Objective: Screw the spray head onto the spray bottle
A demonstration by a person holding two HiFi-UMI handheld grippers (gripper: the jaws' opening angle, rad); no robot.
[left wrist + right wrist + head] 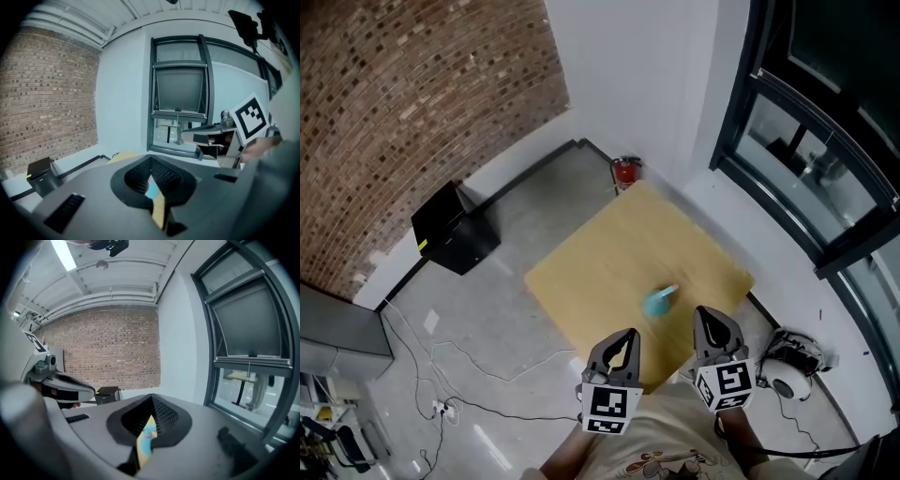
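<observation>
Grey left gripper (627, 337), right gripper (706, 316), marker cubes (610, 405), beige shirt (670, 433)

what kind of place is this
Likely an indoor workroom or lab: a red-brown brick wall, tall dark-framed glass windows, and a small square light-wood table on a glossy grey floor with loose cables.

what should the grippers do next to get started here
Probably open the left gripper, ready to reach forward for the blue spray bottle. Both it and the right gripper are shut and empty at the near edge of the wooden table, and the bottle sits untouched on the table just ahead of them.
</observation>
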